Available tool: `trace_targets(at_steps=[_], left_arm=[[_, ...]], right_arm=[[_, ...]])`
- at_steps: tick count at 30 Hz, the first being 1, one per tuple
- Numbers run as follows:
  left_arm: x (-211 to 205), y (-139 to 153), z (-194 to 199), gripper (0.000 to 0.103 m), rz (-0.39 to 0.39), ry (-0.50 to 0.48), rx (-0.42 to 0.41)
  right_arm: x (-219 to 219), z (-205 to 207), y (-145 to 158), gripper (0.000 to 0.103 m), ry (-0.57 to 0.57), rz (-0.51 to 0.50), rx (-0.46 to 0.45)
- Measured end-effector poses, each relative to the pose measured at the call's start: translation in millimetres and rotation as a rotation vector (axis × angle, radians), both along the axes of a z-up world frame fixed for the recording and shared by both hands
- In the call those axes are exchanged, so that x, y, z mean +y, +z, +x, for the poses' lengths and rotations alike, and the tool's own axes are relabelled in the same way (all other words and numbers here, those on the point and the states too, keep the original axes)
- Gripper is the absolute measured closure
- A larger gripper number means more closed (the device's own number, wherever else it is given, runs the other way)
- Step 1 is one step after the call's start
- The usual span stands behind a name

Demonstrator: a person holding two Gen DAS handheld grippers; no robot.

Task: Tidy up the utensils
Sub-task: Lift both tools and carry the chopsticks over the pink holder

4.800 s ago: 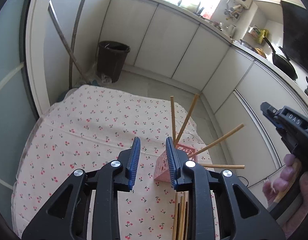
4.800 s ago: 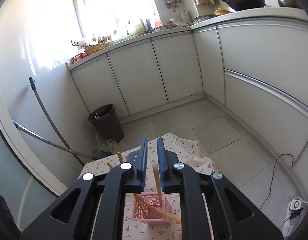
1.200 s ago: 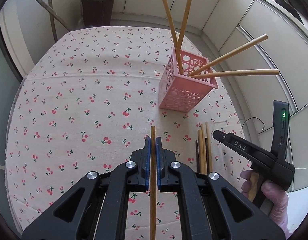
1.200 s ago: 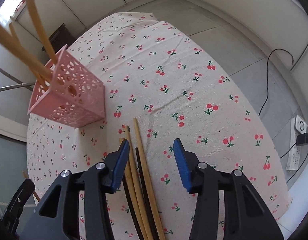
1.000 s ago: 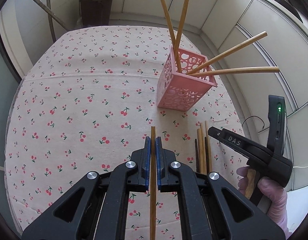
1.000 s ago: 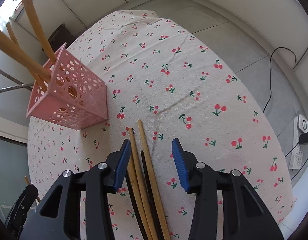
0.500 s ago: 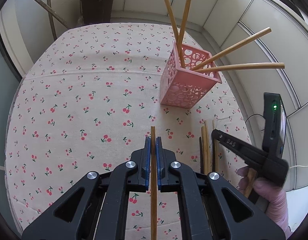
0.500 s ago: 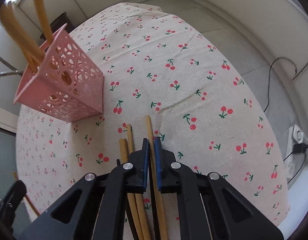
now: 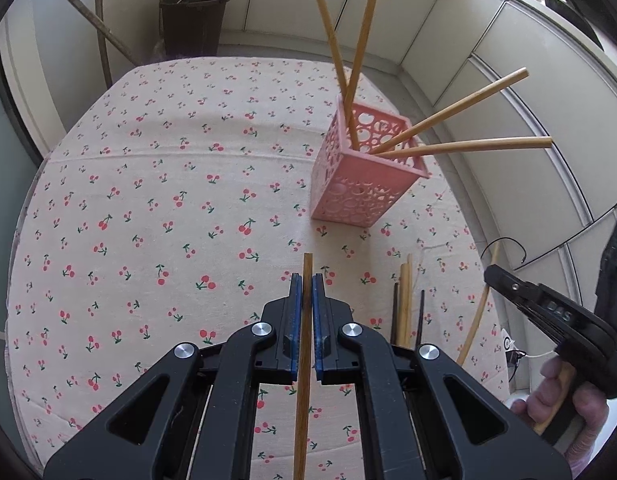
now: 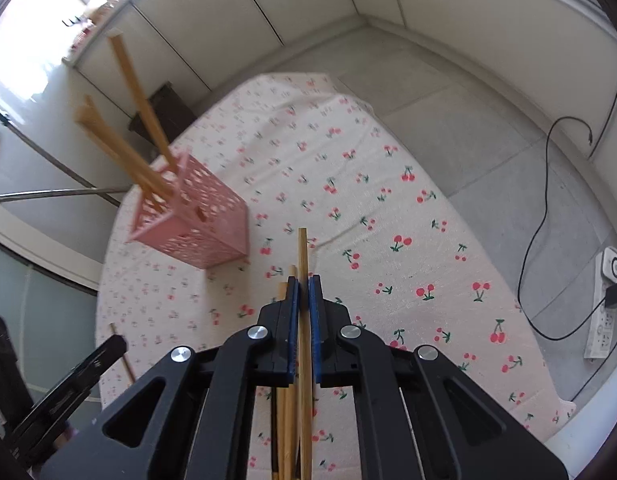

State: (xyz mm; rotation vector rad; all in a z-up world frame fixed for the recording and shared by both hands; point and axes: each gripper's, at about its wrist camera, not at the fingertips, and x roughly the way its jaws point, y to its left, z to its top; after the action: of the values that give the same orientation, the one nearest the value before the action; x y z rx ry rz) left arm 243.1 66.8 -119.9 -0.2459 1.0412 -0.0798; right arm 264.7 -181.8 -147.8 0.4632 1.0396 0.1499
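A pink perforated holder [image 9: 364, 176] [image 10: 196, 220] stands on the cherry-print tablecloth [image 9: 168, 208] with several wooden chopsticks [image 9: 460, 110] leaning out of it. My left gripper [image 9: 304, 292] is shut on a wooden chopstick [image 9: 307, 268] that points toward the holder. My right gripper [image 10: 303, 292] is shut on another wooden chopstick [image 10: 302, 252], lifted off the cloth. In the left wrist view the right gripper [image 9: 492, 276] shows at the right edge with its chopstick [image 9: 478, 308] hanging from it. Loose light and dark chopsticks [image 9: 404, 300] [image 10: 286, 412] lie on the cloth between the grippers.
A dark bin [image 9: 194, 24] and long broom handles [image 9: 104, 36] stand on the floor beyond the table's far edge. White cabinets [image 9: 528, 92] run along the right. A black cable [image 10: 536, 220] and a power strip [image 10: 608, 304] lie on the floor right of the table.
The right gripper has shut on one chopstick from the loose pile and raised it off the cloth. The left gripper has stayed still, holding its chopstick.
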Motion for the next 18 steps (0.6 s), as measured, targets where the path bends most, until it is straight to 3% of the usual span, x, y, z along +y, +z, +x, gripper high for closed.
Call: trace_targets(at_steps=[10,18], left_arm=[[-4,48,-35,0.099,0.01,-0.04,-0.202],[2,74,-58,0.099,-0.016,-0.029,-0.27]], right_arm=[[-8,-58,74,0.097,0.076,0.041,-0.211],[-15,-81,106,0.097,0.103,0.076,-0.293]])
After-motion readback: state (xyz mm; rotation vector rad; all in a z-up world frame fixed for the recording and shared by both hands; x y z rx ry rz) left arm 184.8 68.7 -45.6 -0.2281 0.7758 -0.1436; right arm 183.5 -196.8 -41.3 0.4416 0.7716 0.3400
